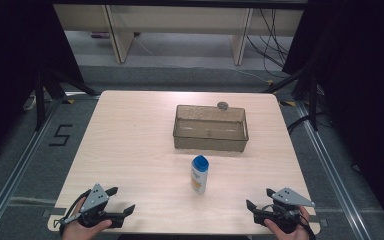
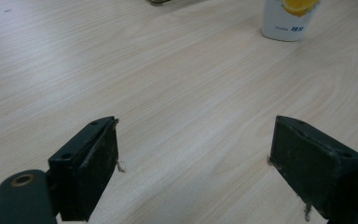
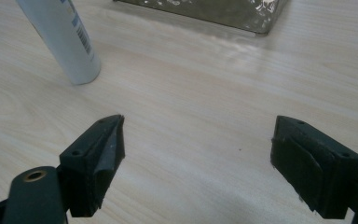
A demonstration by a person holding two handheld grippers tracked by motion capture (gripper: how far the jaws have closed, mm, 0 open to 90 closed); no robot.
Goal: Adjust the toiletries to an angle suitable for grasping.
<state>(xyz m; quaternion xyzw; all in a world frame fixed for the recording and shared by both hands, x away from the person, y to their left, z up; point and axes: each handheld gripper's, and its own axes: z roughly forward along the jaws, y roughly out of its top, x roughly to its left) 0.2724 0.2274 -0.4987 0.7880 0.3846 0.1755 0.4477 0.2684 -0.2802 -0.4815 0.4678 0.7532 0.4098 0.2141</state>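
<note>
High view first: your two grippers sit at the near edge of the worktop (image 1: 130, 130), the left gripper (image 1: 121, 199) at the near-left corner and the right gripper (image 1: 260, 199) at the near-right corner, with the bottle (image 1: 199, 174) standing between them and a little further in. Beyond it lies the clear bin (image 1: 211, 128), empty as far as you can see, with a small round object (image 1: 223, 105) just behind its far wall.

Both grippers have their jaws spread wide with only bare wood between them; neither touches anything.

The bottle is white with a blue cap and an orange print low on its body. It stands upright, long axis vertical, well apart from the bin's near wall and on the same line as the bin's middle. From your left gripper it lies forward and to the right; in the left gripper view its base (image 2: 289, 18) shows at the upper right. From your right gripper it lies forward and to the left; in the right gripper view its lower body (image 3: 65, 42) leans across the upper left, and the bin's corner (image 3: 223, 14) sits past it.

Judging by the spacing, the right gripper looks slightly nearer, though the margin is small. Whichever you use, come in level from the side so the jaws straddle the upright body.
</note>
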